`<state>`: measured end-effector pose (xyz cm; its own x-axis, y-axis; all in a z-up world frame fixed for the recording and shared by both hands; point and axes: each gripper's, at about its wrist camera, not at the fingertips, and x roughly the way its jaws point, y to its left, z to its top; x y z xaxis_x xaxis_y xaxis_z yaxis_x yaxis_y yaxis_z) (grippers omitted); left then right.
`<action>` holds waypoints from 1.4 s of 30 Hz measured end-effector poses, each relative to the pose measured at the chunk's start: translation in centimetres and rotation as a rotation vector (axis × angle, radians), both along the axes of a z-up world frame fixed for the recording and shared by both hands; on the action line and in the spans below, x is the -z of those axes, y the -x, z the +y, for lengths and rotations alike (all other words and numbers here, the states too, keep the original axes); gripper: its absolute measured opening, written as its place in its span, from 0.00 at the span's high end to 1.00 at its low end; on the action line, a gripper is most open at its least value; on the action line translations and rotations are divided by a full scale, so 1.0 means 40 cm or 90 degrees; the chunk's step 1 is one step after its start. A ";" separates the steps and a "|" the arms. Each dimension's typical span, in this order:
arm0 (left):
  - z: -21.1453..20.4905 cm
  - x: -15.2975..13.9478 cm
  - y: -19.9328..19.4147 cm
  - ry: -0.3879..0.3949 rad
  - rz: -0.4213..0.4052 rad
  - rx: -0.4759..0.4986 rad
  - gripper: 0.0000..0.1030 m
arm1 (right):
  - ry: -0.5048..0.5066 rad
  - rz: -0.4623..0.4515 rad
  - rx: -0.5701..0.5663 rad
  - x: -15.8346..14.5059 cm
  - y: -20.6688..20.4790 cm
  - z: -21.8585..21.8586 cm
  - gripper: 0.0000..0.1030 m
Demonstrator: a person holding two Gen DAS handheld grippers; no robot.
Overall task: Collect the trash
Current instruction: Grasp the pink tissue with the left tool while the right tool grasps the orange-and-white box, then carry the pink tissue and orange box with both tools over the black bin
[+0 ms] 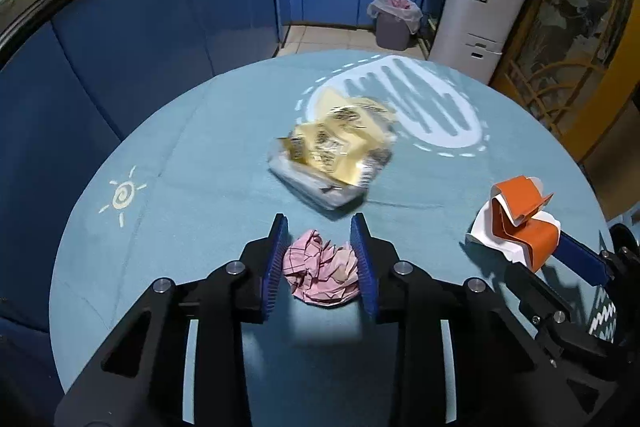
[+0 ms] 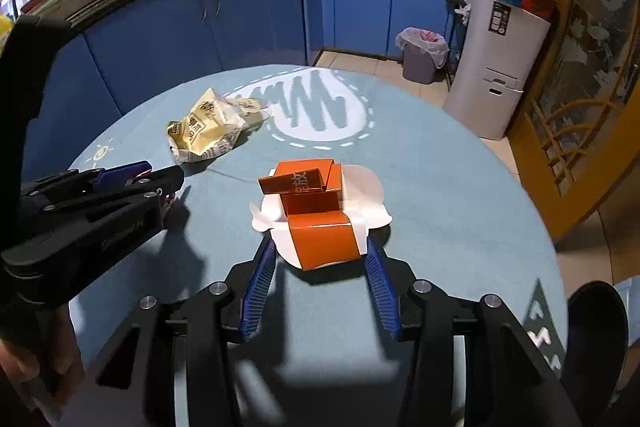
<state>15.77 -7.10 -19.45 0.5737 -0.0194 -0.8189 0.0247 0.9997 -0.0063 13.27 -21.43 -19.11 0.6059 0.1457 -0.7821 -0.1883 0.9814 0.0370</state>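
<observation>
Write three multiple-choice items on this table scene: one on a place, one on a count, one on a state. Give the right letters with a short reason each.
1. Where is the bin?
A. on the table
B. on the floor by the blue cabinets
C. on the white appliance

2. How many pieces of trash are on the table?
A. one
B. three
C. five

3. What is between the left gripper's fingers?
A. pink crumpled paper
B. snack bag
C. nothing

Answers:
1 B, it stands on the tiles beside the white appliance.
2 B, the pink crumpled paper, snack bag and orange and white paper.
3 A, both blue fingers press its sides.
</observation>
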 end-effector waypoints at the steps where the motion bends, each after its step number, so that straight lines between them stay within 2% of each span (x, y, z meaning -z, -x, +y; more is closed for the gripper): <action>1: -0.011 -0.004 0.005 -0.001 -0.002 0.006 0.68 | -0.001 -0.002 0.004 -0.001 0.013 -0.006 0.56; 21: -0.356 -0.079 0.092 -0.018 -0.044 0.167 0.69 | -0.030 -0.039 0.143 -0.063 0.181 -0.298 0.56; 30: -0.499 -0.098 0.127 -0.028 -0.050 0.227 0.69 | -0.047 -0.049 0.205 -0.065 0.240 -0.430 0.56; 42: -0.719 -0.128 0.208 -0.037 -0.072 0.339 0.69 | -0.064 -0.052 0.282 -0.048 0.315 -0.584 0.56</action>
